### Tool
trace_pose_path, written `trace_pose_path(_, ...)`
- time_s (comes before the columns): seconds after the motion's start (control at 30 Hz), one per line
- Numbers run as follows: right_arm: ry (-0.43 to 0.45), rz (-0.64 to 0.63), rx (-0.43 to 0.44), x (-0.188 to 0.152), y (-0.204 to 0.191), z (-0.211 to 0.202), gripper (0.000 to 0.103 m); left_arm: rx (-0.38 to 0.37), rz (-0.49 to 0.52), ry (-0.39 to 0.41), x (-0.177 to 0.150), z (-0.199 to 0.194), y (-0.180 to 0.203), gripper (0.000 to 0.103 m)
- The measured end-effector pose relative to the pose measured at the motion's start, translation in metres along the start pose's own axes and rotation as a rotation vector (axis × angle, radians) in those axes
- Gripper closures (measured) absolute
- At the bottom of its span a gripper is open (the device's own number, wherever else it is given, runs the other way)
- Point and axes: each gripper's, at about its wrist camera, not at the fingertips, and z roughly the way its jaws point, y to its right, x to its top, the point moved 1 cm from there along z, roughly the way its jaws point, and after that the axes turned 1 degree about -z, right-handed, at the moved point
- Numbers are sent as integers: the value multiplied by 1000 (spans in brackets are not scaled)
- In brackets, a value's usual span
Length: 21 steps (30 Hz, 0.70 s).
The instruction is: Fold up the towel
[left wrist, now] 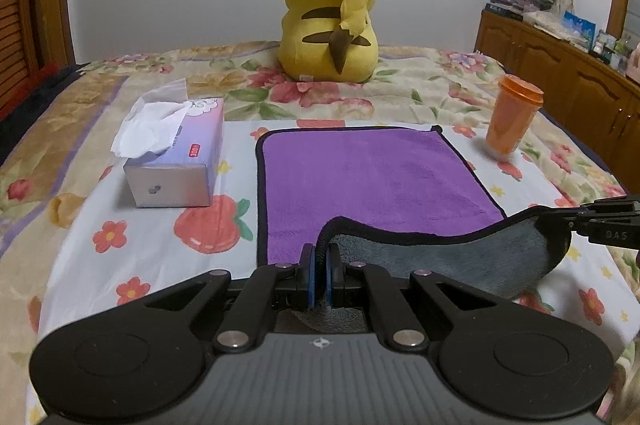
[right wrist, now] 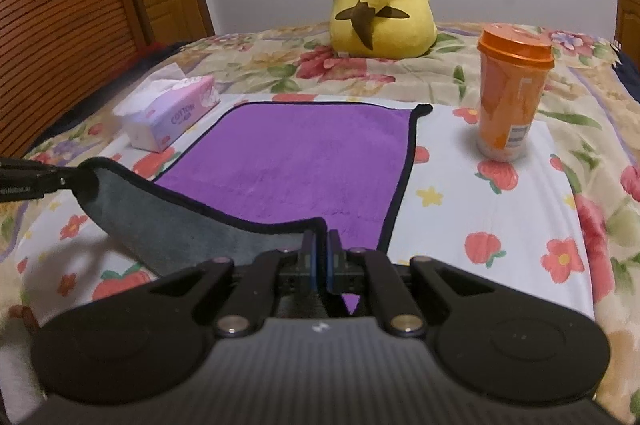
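Observation:
A purple towel (left wrist: 360, 177) with a black hem and a grey underside lies on the flowered bed sheet (left wrist: 132, 237). Its near edge is lifted, so the grey side (left wrist: 460, 257) faces me. My left gripper (left wrist: 320, 253) is shut on the towel's near left corner. My right gripper (right wrist: 321, 245) is shut on the near right corner; it also shows at the right edge of the left wrist view (left wrist: 576, 221). In the right wrist view the towel (right wrist: 304, 153) spreads ahead and the left gripper (right wrist: 68, 179) holds the lifted edge at far left.
A tissue box (left wrist: 176, 161) stands left of the towel, also in the right wrist view (right wrist: 172, 121). An orange lidded cup (left wrist: 512, 117) stands right of it (right wrist: 510, 97). A yellow plush toy (left wrist: 332, 13) sits at the back. A wooden cabinet (left wrist: 560, 65) is at right.

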Motion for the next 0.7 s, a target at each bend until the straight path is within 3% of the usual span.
trace_pose_path(0.7, 9, -11, -5, 5, 17, 23, 98, -18, 13, 10, 13, 28, -4, 95)
